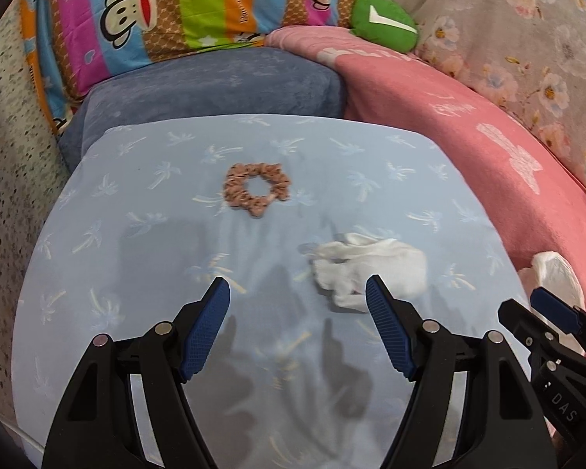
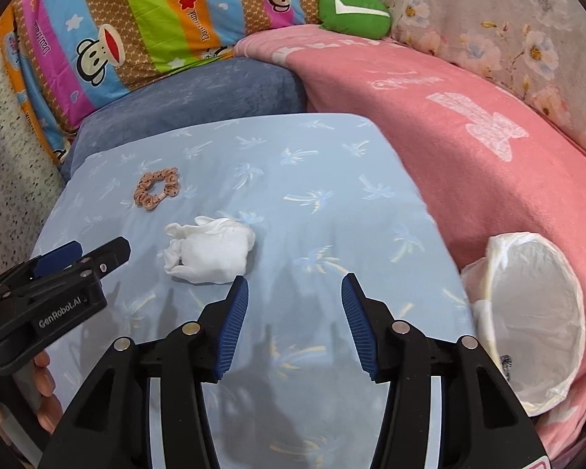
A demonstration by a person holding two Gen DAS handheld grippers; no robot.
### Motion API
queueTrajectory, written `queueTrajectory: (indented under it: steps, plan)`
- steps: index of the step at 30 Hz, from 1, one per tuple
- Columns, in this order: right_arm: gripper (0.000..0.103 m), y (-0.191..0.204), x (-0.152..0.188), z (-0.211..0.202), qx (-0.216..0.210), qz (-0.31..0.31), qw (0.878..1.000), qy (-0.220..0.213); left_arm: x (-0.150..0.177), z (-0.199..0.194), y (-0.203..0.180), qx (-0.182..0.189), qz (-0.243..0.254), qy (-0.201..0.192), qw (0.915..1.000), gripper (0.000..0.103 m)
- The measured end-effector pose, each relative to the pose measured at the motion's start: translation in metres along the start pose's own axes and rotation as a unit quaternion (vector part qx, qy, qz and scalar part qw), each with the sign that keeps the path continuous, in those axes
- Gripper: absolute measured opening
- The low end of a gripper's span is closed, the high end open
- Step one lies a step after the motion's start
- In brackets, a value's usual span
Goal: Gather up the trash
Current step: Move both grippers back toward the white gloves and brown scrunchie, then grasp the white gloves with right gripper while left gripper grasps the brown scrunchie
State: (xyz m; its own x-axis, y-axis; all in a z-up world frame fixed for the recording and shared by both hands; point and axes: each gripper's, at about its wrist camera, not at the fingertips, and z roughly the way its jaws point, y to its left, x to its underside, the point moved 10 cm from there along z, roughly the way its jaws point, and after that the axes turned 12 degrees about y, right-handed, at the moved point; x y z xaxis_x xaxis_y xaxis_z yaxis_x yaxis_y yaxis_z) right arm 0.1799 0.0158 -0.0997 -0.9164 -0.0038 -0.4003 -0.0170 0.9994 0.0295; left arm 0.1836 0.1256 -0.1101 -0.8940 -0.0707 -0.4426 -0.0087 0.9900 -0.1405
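Note:
A crumpled white tissue [image 1: 371, 267] lies on the light blue pillow [image 1: 136, 254]; it also shows in the right wrist view [image 2: 211, 252]. My left gripper [image 1: 297, 299] is open and empty, its right finger just in front of the tissue. My right gripper [image 2: 295, 293] is open and empty, to the right of the tissue. A bin lined with a white bag [image 2: 535, 312] stands at the right, at the pillow's edge. In the left wrist view only its rim [image 1: 554, 277] shows.
A brown scrunchie [image 1: 256, 189] lies on the pillow beyond the tissue, also seen in the right wrist view [image 2: 156, 189]. A pink blanket [image 2: 468, 136], a dark blue cushion [image 1: 215, 86], a striped cartoon pillow [image 1: 156, 19] and a green plush [image 1: 386, 23] surround it.

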Motion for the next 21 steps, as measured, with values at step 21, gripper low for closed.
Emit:
queueTrajectory:
  steps: [21]
  plan:
    - [0.058, 0.064, -0.046, 0.101, -0.06, -0.017, 0.997, 0.053, -0.07, 0.08, 0.064, -0.027, -0.078, 0.022, 0.9964, 0.08]
